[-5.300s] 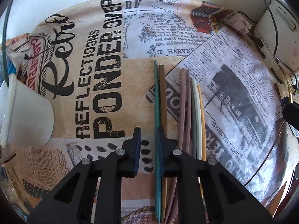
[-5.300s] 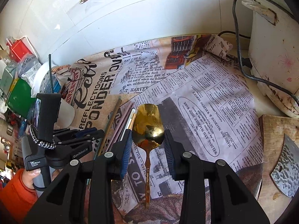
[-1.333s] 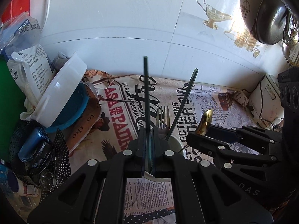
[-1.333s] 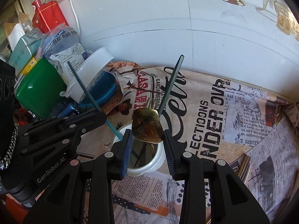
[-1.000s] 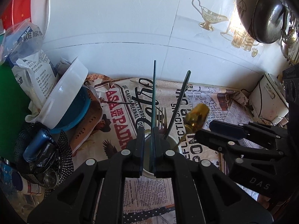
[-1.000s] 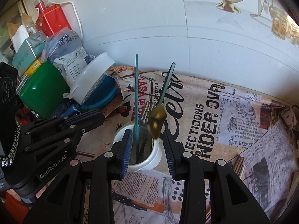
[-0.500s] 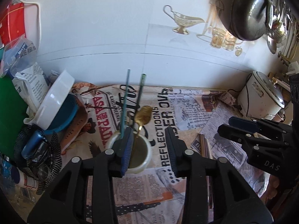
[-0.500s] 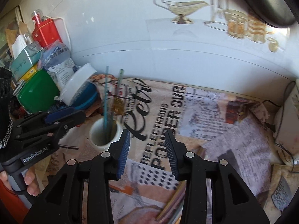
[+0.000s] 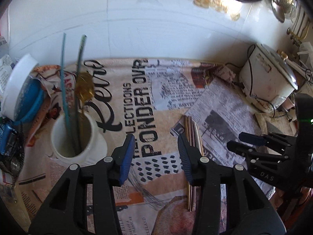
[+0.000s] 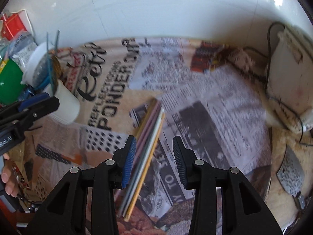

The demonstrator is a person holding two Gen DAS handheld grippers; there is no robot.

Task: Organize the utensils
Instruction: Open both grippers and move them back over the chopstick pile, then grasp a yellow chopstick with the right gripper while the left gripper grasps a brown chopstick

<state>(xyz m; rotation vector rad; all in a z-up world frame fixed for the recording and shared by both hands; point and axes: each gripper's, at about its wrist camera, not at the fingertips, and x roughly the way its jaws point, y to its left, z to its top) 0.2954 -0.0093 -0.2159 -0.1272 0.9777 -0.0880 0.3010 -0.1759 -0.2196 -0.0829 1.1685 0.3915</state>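
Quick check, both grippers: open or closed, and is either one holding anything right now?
Left gripper: open, holding nothing.
Right gripper: open, holding nothing, above the chopsticks lying on the table.

cup (image 9: 78, 135) left on counter (image 9: 148, 178) | spoon (image 9: 84, 87) and two chopsticks (image 9: 63, 78) in cup | loose chopsticks (image 10: 148, 143) right of cup | rice cooker (image 9: 268, 80) far right

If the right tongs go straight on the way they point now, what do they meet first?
Most likely the bundle of chopsticks lying on the newspaper-print cloth; the open right tongs point down at them, though depth is unclear.
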